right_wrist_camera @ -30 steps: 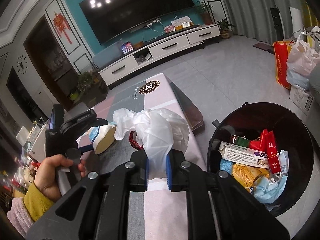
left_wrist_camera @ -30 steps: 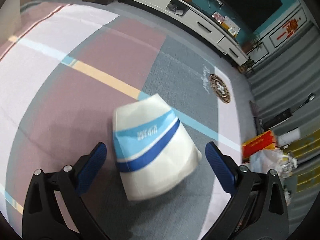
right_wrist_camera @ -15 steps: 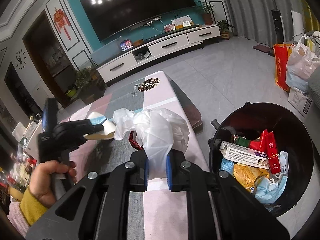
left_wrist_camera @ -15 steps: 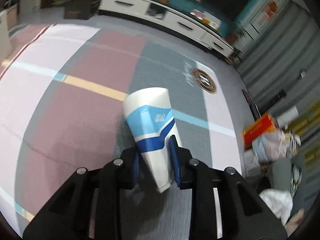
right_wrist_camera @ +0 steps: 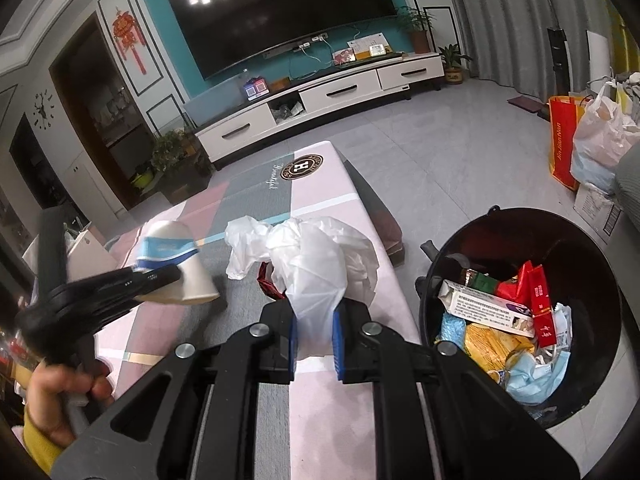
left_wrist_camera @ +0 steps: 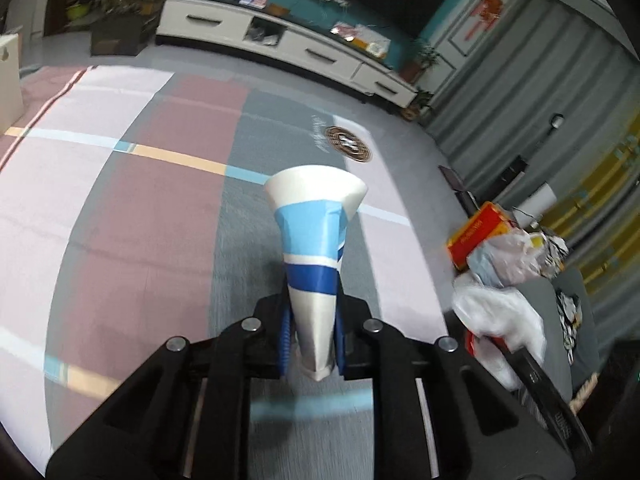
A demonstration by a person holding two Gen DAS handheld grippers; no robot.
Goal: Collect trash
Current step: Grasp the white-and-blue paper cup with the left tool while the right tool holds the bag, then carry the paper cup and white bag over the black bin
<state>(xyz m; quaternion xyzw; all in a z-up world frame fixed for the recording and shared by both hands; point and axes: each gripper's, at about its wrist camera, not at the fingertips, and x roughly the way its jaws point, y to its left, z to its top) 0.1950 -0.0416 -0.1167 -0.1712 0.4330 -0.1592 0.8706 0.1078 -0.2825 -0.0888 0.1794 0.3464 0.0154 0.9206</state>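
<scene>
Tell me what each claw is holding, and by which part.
The left claw, closing, pinches the squashed paper cup near its base. The right claw grips the white plastic bag by its lower end.

A home living room: wall television (right_wrist_camera: 280,20), long white media cabinet (right_wrist_camera: 320,100), potted plants (right_wrist_camera: 176,152), wall clock (right_wrist_camera: 43,109).
</scene>
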